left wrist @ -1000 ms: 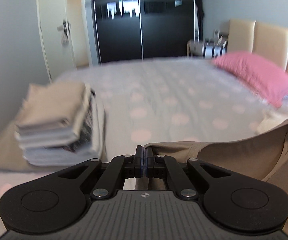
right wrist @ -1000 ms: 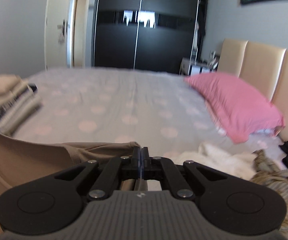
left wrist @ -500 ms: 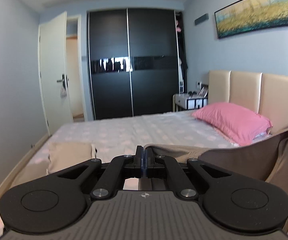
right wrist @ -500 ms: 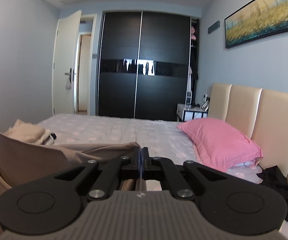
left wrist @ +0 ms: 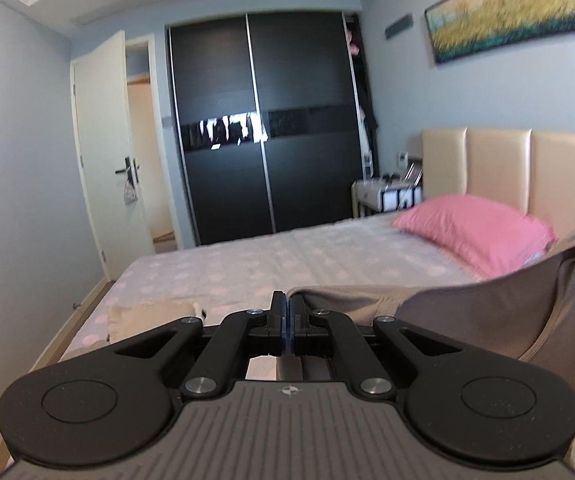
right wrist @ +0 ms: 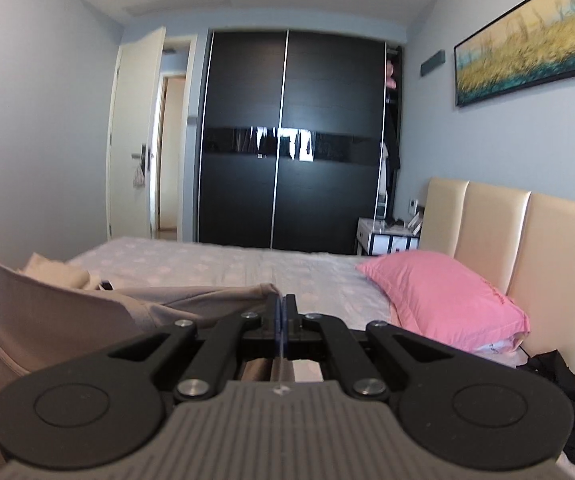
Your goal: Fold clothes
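I have raised both grippers: the bed [left wrist: 287, 264] now sits lower in view. The left gripper [left wrist: 287, 312] and right gripper [right wrist: 283, 312] each have jaws clamped on the tan garment [left wrist: 487, 320], which hangs stretched between them, ready for folding.

Two wrist fisheyes, side by side above the bed [left wrist: 327, 264], facing the wardrobe [right wrist: 291, 140], sharing pillow [right wrist: 443, 296].

A bed [left wrist: 287, 264] with a dotted sheet fills the room, its padded cream headboard [right wrist: 527, 248] behind a pink pillow [right wrist: 443, 296]. A black wardrobe [right wrist: 291, 140] stands beyond, a white door [left wrist: 107, 168] ajar beside it, a painting [right wrist: 535, 40] on the blue-grey wall.
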{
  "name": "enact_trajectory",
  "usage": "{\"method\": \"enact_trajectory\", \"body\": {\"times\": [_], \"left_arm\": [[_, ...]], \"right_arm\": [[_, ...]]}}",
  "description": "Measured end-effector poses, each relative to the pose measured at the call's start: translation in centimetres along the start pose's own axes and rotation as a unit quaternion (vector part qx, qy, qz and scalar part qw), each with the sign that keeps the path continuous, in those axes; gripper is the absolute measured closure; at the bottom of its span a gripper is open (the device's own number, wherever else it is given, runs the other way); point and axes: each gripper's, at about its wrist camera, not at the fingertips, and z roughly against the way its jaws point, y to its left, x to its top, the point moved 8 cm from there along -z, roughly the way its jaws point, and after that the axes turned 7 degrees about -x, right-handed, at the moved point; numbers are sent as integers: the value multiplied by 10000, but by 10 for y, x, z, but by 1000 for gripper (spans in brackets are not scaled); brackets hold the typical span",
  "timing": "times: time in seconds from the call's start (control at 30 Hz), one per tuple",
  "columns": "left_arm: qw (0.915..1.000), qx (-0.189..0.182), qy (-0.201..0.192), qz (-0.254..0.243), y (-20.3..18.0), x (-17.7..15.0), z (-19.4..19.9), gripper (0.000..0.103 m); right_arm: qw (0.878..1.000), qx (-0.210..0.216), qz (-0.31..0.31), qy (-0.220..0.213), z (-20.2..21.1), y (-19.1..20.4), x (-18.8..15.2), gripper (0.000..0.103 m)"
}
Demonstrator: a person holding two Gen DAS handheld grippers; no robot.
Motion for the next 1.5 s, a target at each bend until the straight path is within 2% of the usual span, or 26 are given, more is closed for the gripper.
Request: {"method": "enact_trajectory", "body": {"times": [0.13,0.37,0.63,0.8,1.0,1.13,1.2,1.23,1.27,1.37,1.43,1.5], "left_arm": [[9991,28,390,136,12,-17,-55,103],[9929,55,1183,138,23,-63,-172,103],[9745,39,2215,344,48,-162,-300,103],[9584,-58,2805,514,53,-228,-352,103],[9436,-130,3251,612,52,-279,-380,103],[9425,-131,3277,647,52,-287,-380,102],[9427,-68,3276,626,53,-284,-377,98],[9425,-14,3287,604,54,-281,-376,89],[9422,38,3298,584,54,-279,-374,79],[9420,-33,3267,764,59,-267,-356,67],[9432,0,3210,855,64,-257,-338,59],[9444,14,3177,846,66,-247,-313,57]], "right_arm": [[9996,-93,88,255,-51,5,-20,102],[9947,-207,167,992,-169,20,-73,102],[9797,-233,175,1984,-312,41,-171,102],[9649,-146,301,2604,-375,58,-234,102],[9494,-77,323,3123,-407,69,-291,102],[9444,-4,342,3269,-413,70,-309,101],[9441,45,376,3276,-411,70,-308,98],[9421,81,377,3331,-411,69,-307,96],[9380,123,386,3442,-412,69,-306,88],[9350,175,368,3522,-407,63,-291,65],[9363,310,369,3479,-397,58,-276,63],[9367,434,496,3439,-378,53,-262,62]]}}
